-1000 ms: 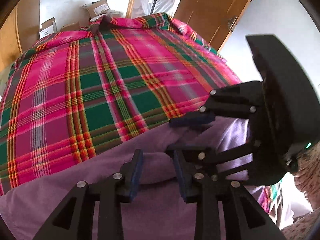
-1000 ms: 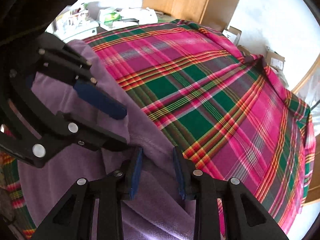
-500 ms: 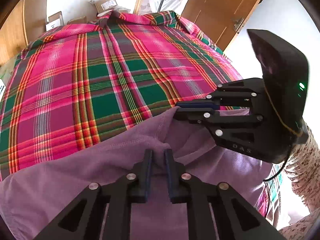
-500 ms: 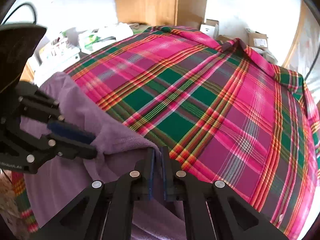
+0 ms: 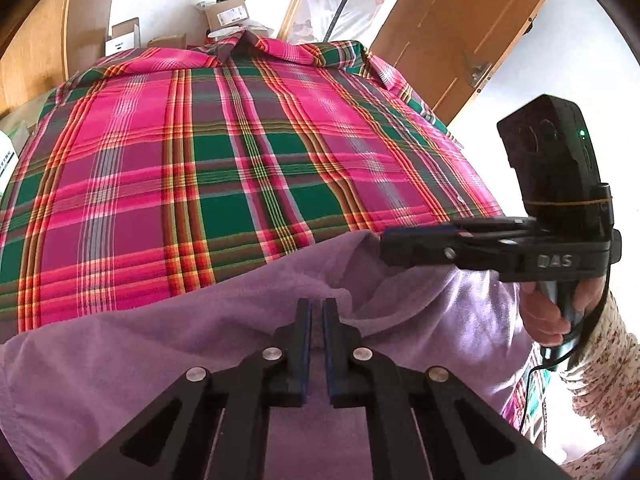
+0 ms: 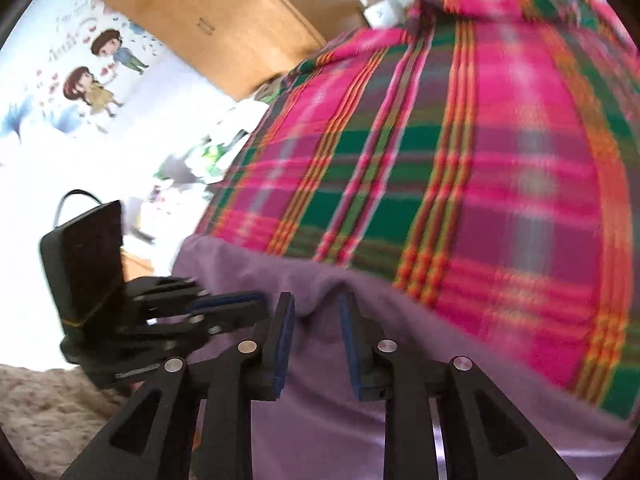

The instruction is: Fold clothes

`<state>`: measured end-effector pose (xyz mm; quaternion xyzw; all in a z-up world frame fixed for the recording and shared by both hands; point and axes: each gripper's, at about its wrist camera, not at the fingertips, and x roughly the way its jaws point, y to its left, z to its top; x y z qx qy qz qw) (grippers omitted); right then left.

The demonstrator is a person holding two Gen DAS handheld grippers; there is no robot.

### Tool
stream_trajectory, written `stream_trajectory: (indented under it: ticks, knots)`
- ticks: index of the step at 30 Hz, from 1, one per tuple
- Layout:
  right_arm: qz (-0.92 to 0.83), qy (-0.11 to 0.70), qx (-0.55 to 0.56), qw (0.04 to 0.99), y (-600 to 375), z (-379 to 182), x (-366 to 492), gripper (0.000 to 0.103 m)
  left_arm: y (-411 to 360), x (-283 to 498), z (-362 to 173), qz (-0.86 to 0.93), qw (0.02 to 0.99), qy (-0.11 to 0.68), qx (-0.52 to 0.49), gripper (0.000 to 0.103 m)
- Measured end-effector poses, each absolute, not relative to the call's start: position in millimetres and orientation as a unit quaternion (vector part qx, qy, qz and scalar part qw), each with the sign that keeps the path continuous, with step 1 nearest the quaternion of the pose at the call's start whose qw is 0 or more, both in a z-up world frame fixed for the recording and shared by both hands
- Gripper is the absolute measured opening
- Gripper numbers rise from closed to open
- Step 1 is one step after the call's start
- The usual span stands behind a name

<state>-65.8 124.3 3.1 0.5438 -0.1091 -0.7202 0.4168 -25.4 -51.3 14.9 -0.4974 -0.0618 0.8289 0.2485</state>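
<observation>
- Where the view from the left wrist begins, the left gripper (image 5: 316, 308) has its fingers pressed nearly together on a raised ridge of the purple garment (image 5: 160, 344), pinching the cloth near its far edge.
- Just beyond and to the right, the right gripper (image 5: 386, 240) reaches in sideways over the same edge; a hand (image 5: 548, 312) in a patterned sleeve holds its handle.
- In its own blurred view, the right gripper (image 6: 316, 312) has its fingers spread apart, with a small peak of purple cloth rising between them, seemingly not clamped.
- The garment lies across the near part of a pink-and-green plaid bedspread (image 5: 248, 168), which stretches away bare behind it.
- Furthest off are cardboard boxes (image 5: 224, 14) and a wooden door (image 5: 452, 36).
- The step in hand looks like taking hold of the garment's far edge with both grippers before a fold.
- Next, I judge, the right fingers must close on the cloth, level with the left grip, so the edge lifts evenly and does not sag or twist.
</observation>
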Motion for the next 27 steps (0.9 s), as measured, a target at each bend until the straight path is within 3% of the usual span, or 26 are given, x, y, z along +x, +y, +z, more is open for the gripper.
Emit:
stream_trajectory:
  ticks: [11,27]
  knots:
    - [-0.675,-0.088,0.587,0.438,85.9,-14.8,-60.9,0.039,-66.1,-27.0,9.8,0.827,0.241,-0.084,-0.501,0.006]
    - [-0.643,-0.105,0.6,0.464,75.2,-17.8,-64.6,0.042,-77.9,-35.6,9.7,0.828,0.238,-0.106,-0.497,0.006]
